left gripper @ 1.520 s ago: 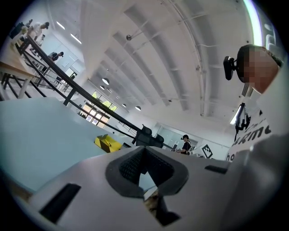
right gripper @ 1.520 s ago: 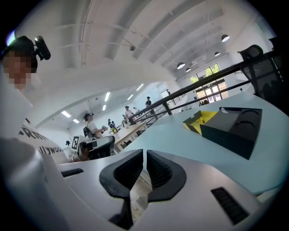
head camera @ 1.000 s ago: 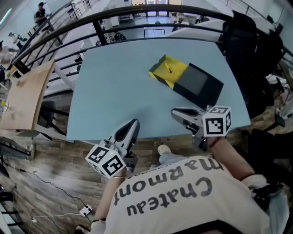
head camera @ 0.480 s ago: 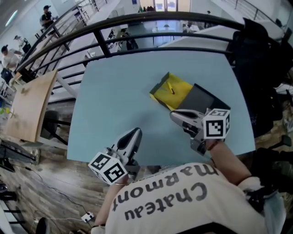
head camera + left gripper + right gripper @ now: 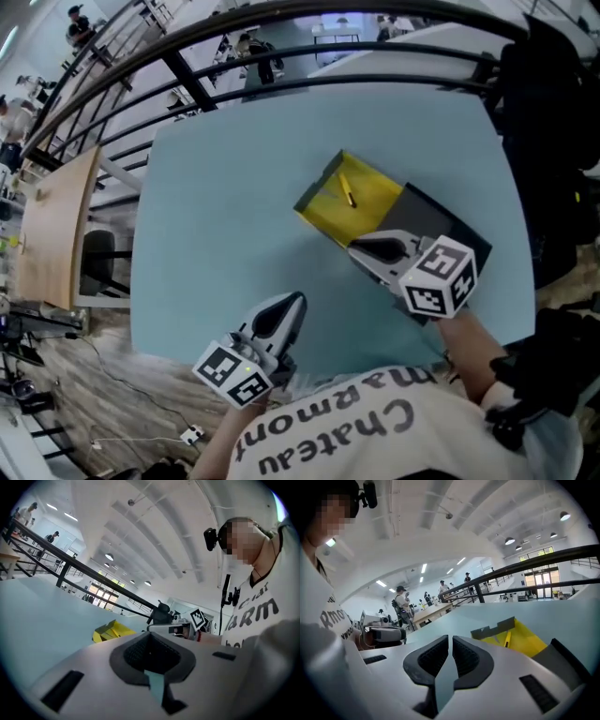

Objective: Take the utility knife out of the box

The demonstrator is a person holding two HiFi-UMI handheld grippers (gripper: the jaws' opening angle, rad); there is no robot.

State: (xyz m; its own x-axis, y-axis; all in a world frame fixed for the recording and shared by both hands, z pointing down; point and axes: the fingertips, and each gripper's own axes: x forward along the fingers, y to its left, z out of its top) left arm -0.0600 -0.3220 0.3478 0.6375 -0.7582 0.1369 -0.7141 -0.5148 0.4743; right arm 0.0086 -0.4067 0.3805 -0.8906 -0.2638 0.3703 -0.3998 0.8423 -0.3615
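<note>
While left tool and right tool sit closed, slim yellow knife lies boxed.

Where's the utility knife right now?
In the head view the utility knife lies inside the yellow box tray, right of the table's middle, just beyond the right gripper.

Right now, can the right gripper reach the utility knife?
Probably yes: the utility knife lies uncovered in the open yellow tray just ahead of the right gripper, nothing between them, though its shut jaws must open first.
</note>
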